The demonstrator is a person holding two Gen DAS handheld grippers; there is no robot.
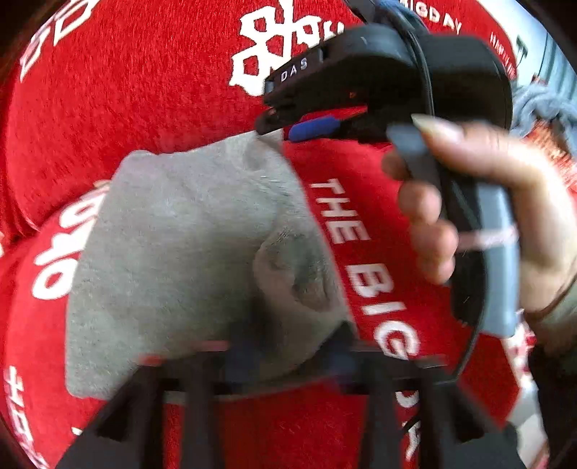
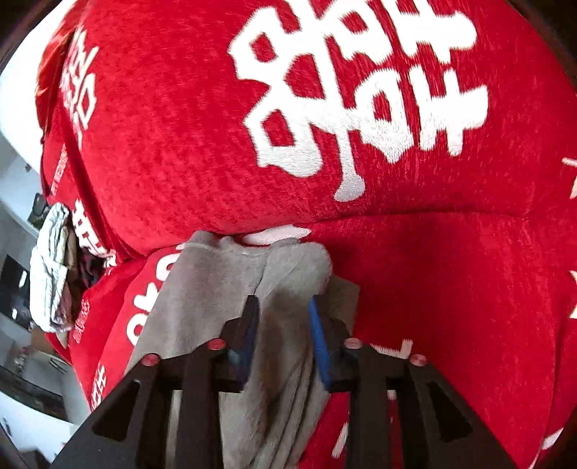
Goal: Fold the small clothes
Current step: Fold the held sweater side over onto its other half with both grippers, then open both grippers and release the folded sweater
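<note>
A plush red fabric cover (image 1: 126, 108) carries white woven lettering: "THE BIG" (image 1: 360, 259) runs down it in capital letters in the left wrist view. Near the top edge, smaller white letters look like "BIG DAY" (image 1: 441, 21), partly cut off. A large white Chinese double-happiness character (image 2: 357, 90) fills the cover in the right wrist view. The black plastic right gripper (image 1: 288, 122) bears a small label reading "DAS" (image 1: 294, 70).
</note>
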